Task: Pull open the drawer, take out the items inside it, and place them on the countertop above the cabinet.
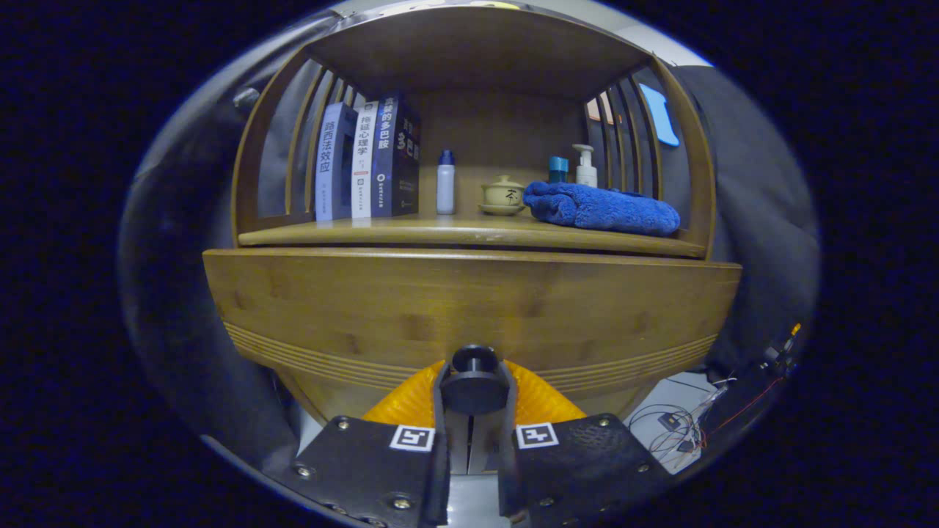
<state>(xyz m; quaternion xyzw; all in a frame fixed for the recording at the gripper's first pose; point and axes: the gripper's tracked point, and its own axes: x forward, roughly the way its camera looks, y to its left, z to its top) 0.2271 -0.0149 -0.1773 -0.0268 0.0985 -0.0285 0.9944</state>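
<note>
- Gripper fingers are narrowed around the drawer knob, pressed on from both sides.
- Knob is set low on the drawer front, which is under the shelf.
- Books, a bottle, a teacup and a towel are seen on the shelf.

Dim, warm light falls on the cabinet; its shelf recess lies in shadow. Fisheye distortion bows the drawer front. The centre is sharp, the margins soft.
</note>
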